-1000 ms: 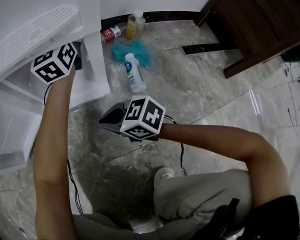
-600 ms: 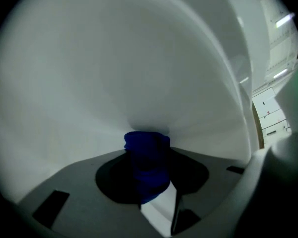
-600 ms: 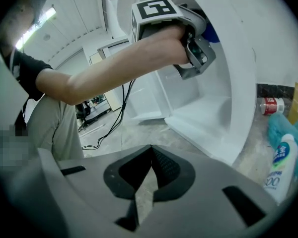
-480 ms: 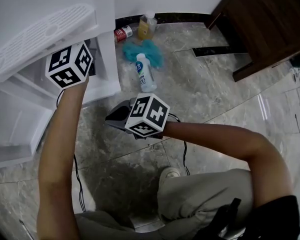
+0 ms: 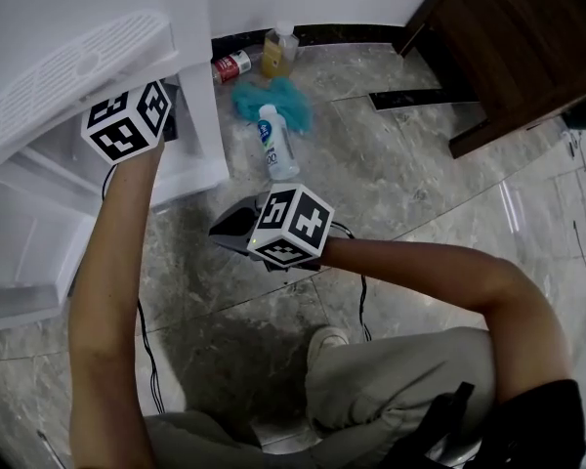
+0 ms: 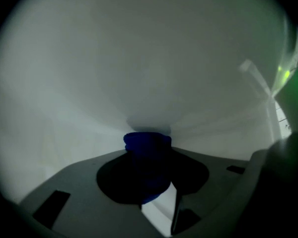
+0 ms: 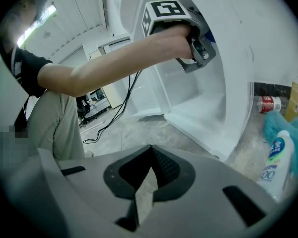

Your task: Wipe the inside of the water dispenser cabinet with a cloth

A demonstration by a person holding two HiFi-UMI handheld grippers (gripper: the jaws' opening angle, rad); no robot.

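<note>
My left gripper (image 6: pixel 148 150) reaches into the white water dispenser cabinet (image 5: pixel 197 115). It is shut on a bunched dark blue cloth (image 6: pixel 147 144), whose front presses against the white inner wall (image 6: pixel 149 58). In the head view only its marker cube (image 5: pixel 127 120) shows at the cabinet opening; the jaws are hidden inside. The right gripper view shows that left gripper (image 7: pixel 201 38) from the side, inside the cabinet (image 7: pixel 208 100). My right gripper (image 5: pixel 232 229) hangs over the stone floor in front of the cabinet. It is shut (image 7: pixel 150 151), with nothing between the jaws.
On the floor beside the cabinet lie a teal cloth (image 5: pixel 278 98), a white bottle (image 5: pixel 272 143), a red can (image 5: pixel 232 65) and a yellow bottle (image 5: pixel 276 52). A dark wooden cupboard (image 5: pixel 513 37) stands at the upper right. A black cable (image 5: pixel 146 355) trails past my shoe (image 5: pixel 322 340).
The head view swayed a little right and back. Both grippers keep their places and their jaws are unchanged.
</note>
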